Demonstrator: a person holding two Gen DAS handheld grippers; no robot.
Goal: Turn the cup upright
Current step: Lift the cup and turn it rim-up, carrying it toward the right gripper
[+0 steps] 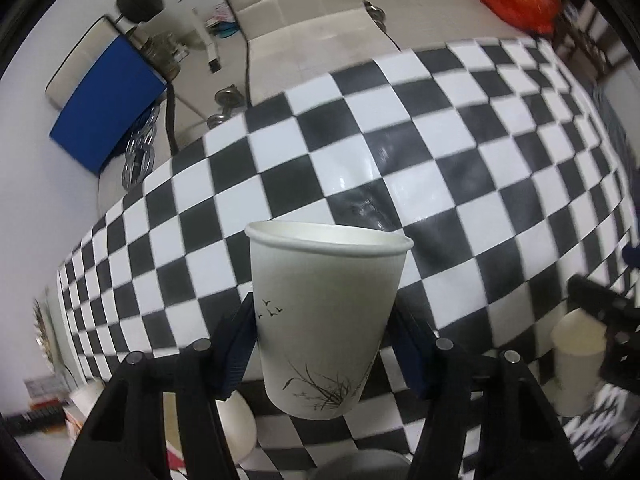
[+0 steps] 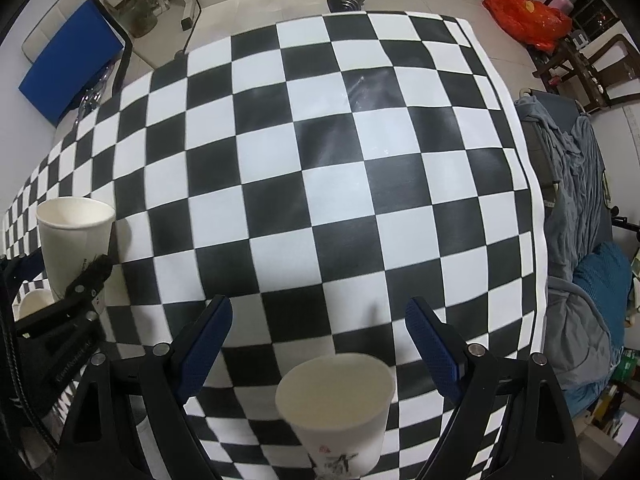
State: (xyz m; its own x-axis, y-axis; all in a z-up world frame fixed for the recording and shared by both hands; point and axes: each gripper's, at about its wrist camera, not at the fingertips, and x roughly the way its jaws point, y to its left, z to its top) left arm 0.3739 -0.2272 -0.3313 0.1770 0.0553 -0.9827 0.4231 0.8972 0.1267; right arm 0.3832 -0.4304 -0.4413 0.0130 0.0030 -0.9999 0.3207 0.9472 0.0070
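My left gripper (image 1: 326,344) is shut on a white paper cup (image 1: 324,320) with a bird and grass print, held upright with its mouth up above the checkered table (image 1: 360,152). The same cup (image 2: 74,240) and the left gripper (image 2: 86,280) show at the left of the right wrist view. My right gripper (image 2: 318,344) is open, its blue pads on either side of a second white paper cup (image 2: 340,408) that stands on the table with its flat base up. That cup (image 1: 578,364) also shows at the right of the left wrist view.
The black and white checkered cloth (image 2: 320,160) covers the table. A blue board (image 1: 106,108) and a cream chair (image 1: 296,4) stand beyond the far edge, an orange bag (image 2: 524,16) lies on the floor, and grey fabric (image 2: 576,200) hangs at the right side.
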